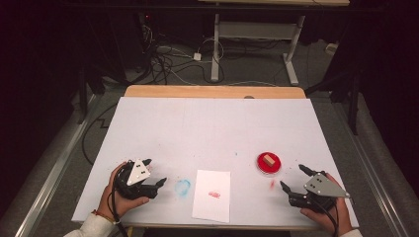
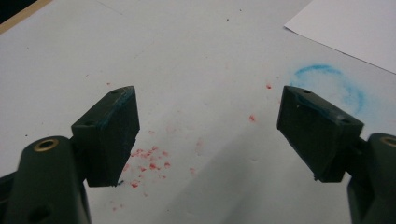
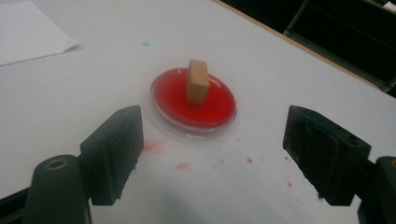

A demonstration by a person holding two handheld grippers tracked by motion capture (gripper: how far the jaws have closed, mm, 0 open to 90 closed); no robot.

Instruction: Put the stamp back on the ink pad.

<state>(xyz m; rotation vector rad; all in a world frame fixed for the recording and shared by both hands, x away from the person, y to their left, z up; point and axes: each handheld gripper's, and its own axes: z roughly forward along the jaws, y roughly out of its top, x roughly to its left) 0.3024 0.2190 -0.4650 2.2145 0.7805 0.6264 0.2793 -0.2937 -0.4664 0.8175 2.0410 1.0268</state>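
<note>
Where the high view blurs it, wooden block [image 3: 197, 81] stands upright in red dish [image 3: 219, 112].

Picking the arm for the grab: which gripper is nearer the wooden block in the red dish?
Right. The right gripper sits just beside the wooden block in the red dish; the left gripper is across the paper sheet.

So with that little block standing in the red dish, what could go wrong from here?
The wooden block stands upright in the red ink dish; an off-centre pinch by the open right claw could tip it into the ink. A wet block carried over could drip, adding to the red splatter. The white paper lies loose, so pressing on it may shift it.
</note>
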